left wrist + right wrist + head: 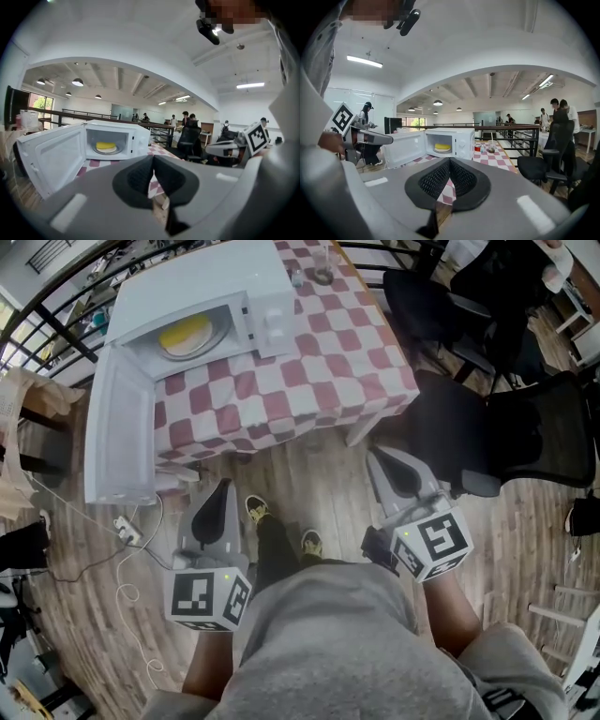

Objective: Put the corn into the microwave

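The left gripper (pixel 153 161) has its jaws pressed together with nothing between them. The right gripper (pixel 449 161) is the same, closed and empty. The 2 hang over the wooden floor (pixel 309 474), well apart from the table (pixel 309 390) edge, with open room ahead. A black chair (pixel 506 432) stands close on the right. The microwave (pixel 234 273) sits at the table's left corner, its door (pixel 117 427) swung out past the edge. The corn (pixel 186 332) lies on the plate (pixel 214 339) inside.

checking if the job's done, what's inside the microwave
The microwave stands with its door open. Inside, the yellow corn lies on a round plate. The corn covers the plate's middle, so what is beneath it cannot be seen.
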### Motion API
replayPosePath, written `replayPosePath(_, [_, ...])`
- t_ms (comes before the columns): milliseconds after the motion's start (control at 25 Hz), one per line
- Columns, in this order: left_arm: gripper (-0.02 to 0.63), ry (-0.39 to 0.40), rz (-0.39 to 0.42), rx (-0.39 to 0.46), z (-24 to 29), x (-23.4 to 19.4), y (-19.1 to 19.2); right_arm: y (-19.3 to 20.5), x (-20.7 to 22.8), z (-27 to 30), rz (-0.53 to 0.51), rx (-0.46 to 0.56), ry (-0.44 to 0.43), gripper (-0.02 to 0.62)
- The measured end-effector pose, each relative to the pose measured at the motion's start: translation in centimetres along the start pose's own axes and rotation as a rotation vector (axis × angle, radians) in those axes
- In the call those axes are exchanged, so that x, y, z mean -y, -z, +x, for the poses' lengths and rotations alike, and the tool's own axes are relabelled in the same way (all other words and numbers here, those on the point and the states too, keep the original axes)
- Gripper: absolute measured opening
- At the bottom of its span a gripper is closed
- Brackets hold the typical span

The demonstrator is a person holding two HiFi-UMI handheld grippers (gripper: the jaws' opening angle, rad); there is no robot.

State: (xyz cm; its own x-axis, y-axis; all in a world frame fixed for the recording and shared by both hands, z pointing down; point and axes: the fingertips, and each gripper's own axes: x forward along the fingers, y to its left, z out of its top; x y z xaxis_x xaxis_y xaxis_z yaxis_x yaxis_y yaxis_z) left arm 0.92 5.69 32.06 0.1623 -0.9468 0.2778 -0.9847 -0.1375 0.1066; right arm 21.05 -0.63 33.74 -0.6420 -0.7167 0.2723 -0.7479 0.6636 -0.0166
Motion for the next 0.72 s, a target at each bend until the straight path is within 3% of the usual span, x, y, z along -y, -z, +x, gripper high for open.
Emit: replayPosePath(720, [0.009, -0.027, 0.016, 0.034, -2.4, 1.4, -0.5, 0.1, -0.4, -1.2, -0.026, 0.029, -0.025, -0.002])
